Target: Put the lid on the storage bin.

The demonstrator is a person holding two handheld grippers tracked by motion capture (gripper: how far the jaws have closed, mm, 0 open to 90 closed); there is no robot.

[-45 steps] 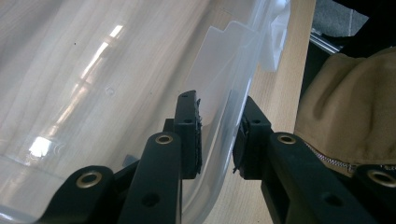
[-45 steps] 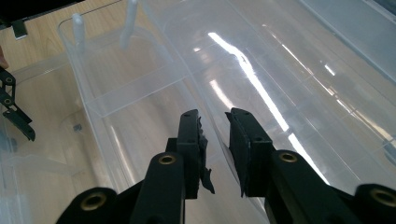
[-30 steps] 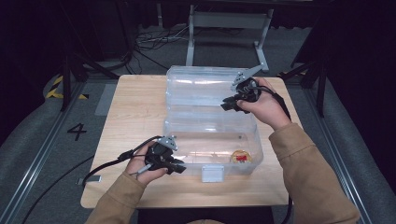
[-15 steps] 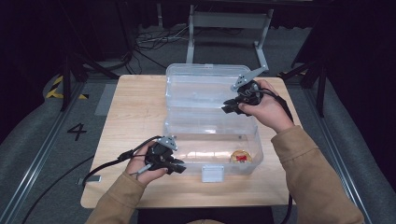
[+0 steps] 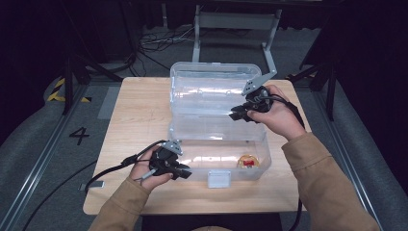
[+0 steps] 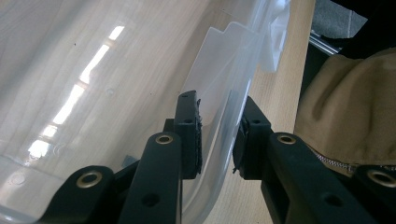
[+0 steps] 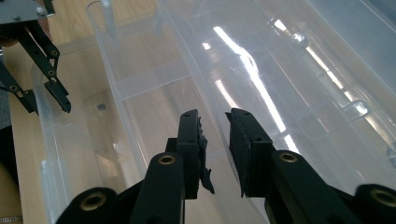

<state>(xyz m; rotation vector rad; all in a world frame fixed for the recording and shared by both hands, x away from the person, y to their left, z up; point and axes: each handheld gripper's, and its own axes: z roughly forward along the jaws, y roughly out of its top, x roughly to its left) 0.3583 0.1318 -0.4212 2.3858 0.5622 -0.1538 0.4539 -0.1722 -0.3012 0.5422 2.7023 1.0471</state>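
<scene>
High view, table: a wooden table (image 5: 134, 115) carried a clear plastic box (image 5: 219, 159) with its clear lid (image 5: 211, 91) swung open and lying behind it, toward the far edge.
Box contents: a small orange-and-red object (image 5: 247, 161) sat on the box floor near the right end; too small to tell what it was.
Box front: a pale latch tab (image 5: 217, 178) hung at the middle of the front wall.
Left gripper: you held the left gripper (image 5: 185, 172) at the near left corner of the box, your hand resting at table level.
Left gripper view, jaws: one pad stood inside the box wall (image 6: 219, 112) and the other outside, both close against the plastic; I took this as a clench on the wall.
Right gripper: you held the right gripper (image 5: 235, 114) over the right part of the lid, near where lid and box met.
Right gripper view, jaws: your jaws stood a little apart above the lid (image 7: 289, 84), nothing between them, so released.
Right gripper view, far side: your left gripper (image 7: 46, 100) showed at the box's corner.
Sleeves: tan sleeves covered both of your forearms.
</scene>
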